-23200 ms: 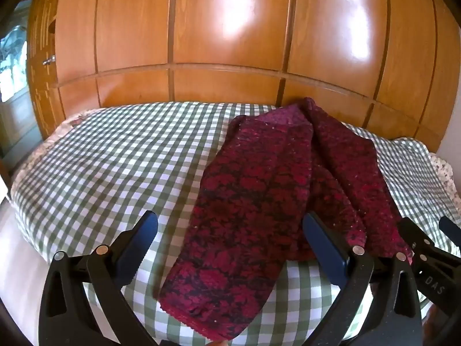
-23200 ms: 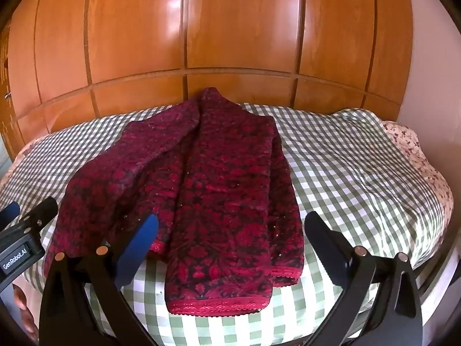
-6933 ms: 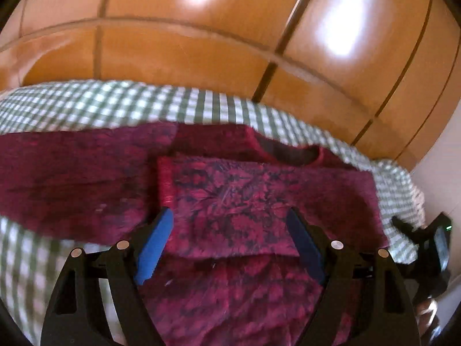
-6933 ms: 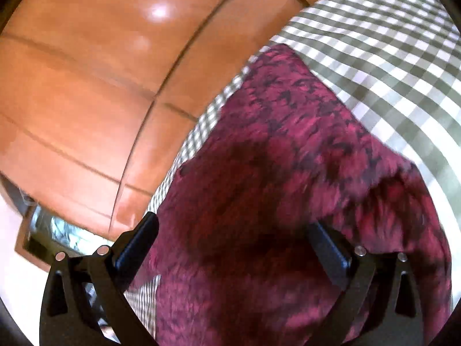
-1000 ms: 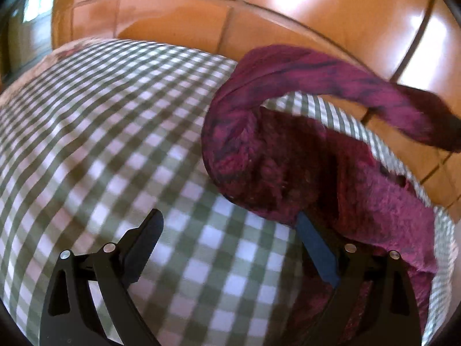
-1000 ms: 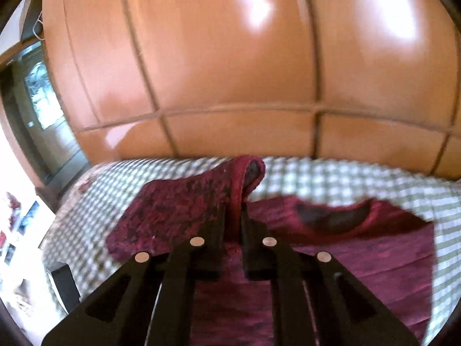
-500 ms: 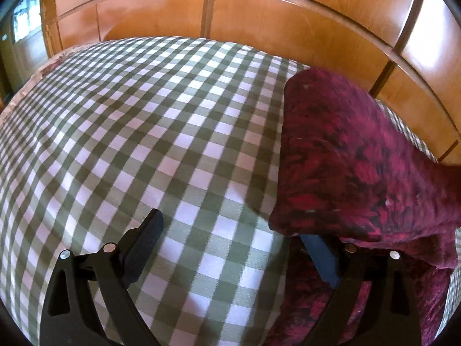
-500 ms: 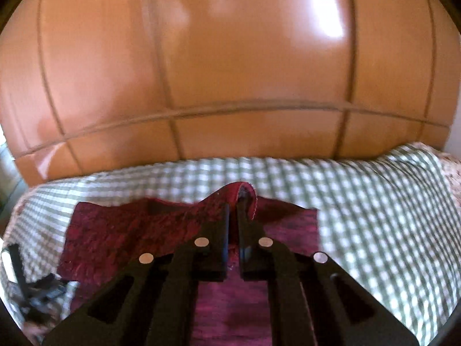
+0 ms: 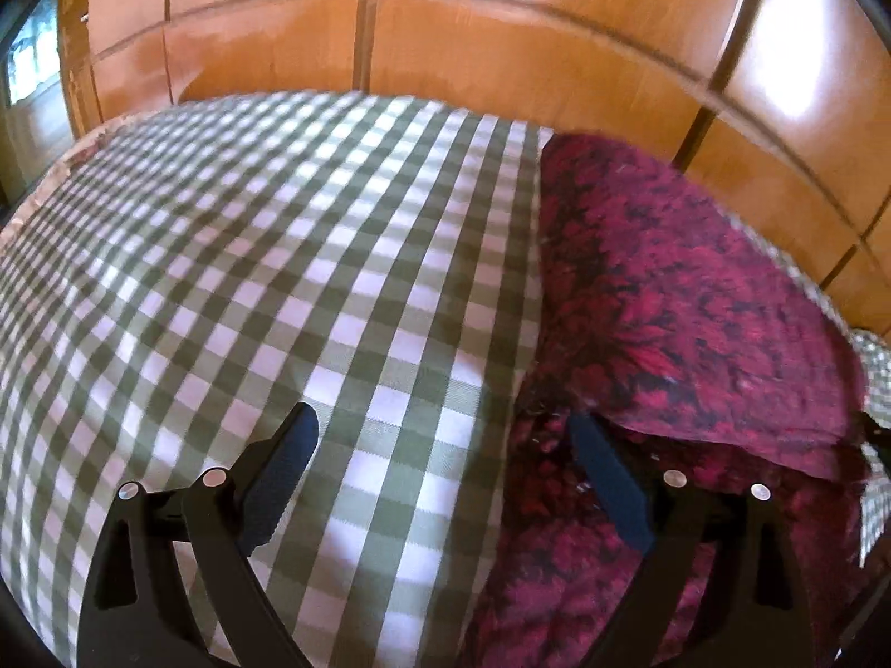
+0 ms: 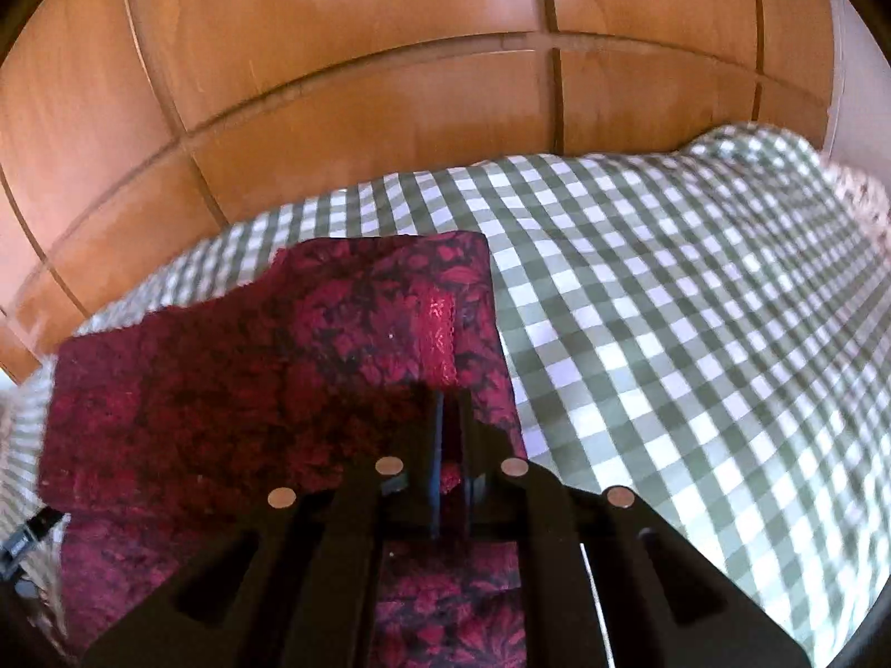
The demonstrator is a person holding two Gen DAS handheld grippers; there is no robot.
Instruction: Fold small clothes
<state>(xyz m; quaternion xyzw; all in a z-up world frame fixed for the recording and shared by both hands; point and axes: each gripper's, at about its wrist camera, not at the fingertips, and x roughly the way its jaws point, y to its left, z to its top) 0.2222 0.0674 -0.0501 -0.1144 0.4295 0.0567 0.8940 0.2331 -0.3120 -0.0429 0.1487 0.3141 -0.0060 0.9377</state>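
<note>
The right gripper, fingers clenched on the red patterned sweater, is laying a fold at lower centre, while the left gripper is hovering released.

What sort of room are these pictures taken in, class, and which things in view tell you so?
Most likely a bedroom. A bed covered by a green-and-white checked sheet stands against glossy wooden wardrobe panels, and a dark red patterned jumper lies folded on the sheet.

The sweater is dark red with a black floral pattern. The bedspread is green-and-white gingham. The wardrobe behind is glossy orange-brown wood.
</note>
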